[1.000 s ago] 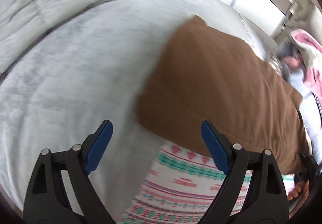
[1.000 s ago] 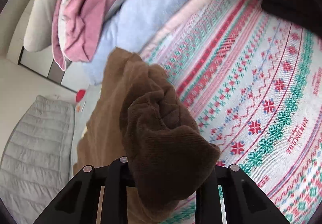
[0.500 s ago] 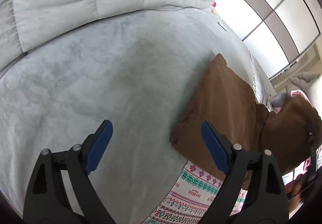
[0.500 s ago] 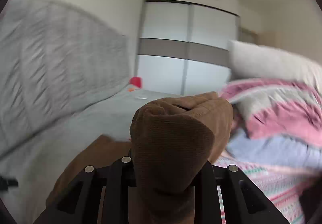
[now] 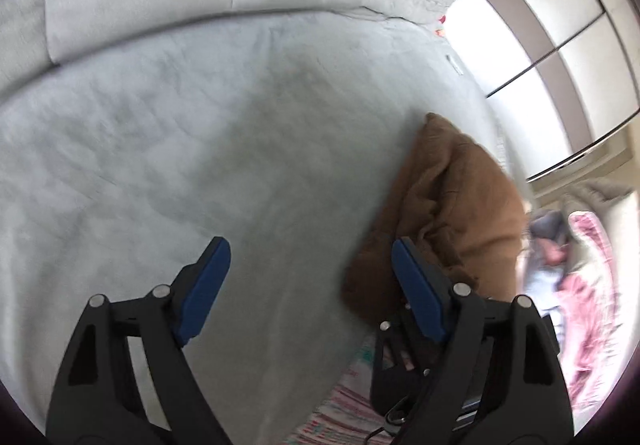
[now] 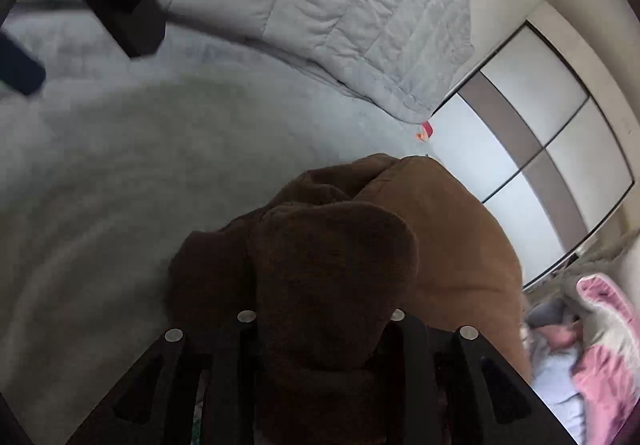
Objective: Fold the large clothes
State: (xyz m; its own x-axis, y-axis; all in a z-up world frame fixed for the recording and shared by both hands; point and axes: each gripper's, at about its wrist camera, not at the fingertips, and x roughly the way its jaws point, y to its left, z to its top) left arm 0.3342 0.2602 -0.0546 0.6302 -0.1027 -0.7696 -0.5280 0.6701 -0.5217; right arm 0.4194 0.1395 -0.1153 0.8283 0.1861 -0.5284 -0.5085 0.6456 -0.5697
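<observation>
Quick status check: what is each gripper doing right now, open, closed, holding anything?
Left gripper: open, jaws wide apart, holding nothing, above the grey bedcover.
Right gripper: closed on a bunched part of the brown garment.

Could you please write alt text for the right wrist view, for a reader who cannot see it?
The right tongs are shut on a bunched brown garment above a grey bed cover. A quilted grey duvet lies beyond, pink bedding at right.
</observation>
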